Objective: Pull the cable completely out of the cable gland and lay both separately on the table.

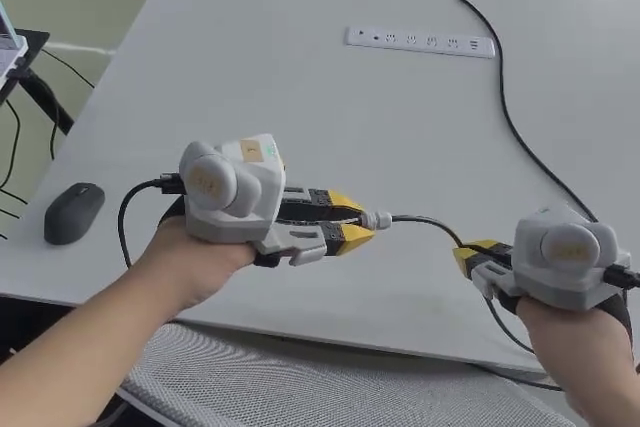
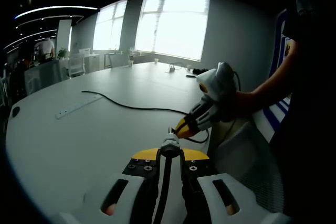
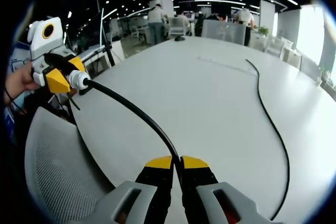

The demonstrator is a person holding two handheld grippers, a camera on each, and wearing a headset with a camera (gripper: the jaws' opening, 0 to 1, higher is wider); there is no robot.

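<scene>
Jaws on your left gripper [image 1: 362, 222] are clamped shut on the white gland [image 1: 377, 219]. Its front end pokes out just past the yellow tips. In the left gripper view it sits dead centre between them, with a thin black line running back down the middle of the jaws. The black cable [image 1: 430, 222] is still plugged into the gland. It comes out the front, arcs up a little, then drops to your right gripper [image 1: 465, 255], whose jaws are pinched tight on it right at the tips. The two grippers are near each other but apart, with just that short loop of cable slack between them. Both are held up off the table [image 1: 300, 97], around its near edge, so neither the gland nor the cable is lying on it.

Other stuff, left to right: a dark mouse [image 1: 73, 212] sits near the table's left edge, well clear of your left hand. A white power strip [image 1: 420, 42] lies flat toward the far side. A long black cord [image 1: 520, 137] snakes from beside the strip down toward your right gripper, and I can't tell where it ends behind it. A grey mesh chair [image 1: 250, 377] is tucked under the near edge, below both hands.
</scene>
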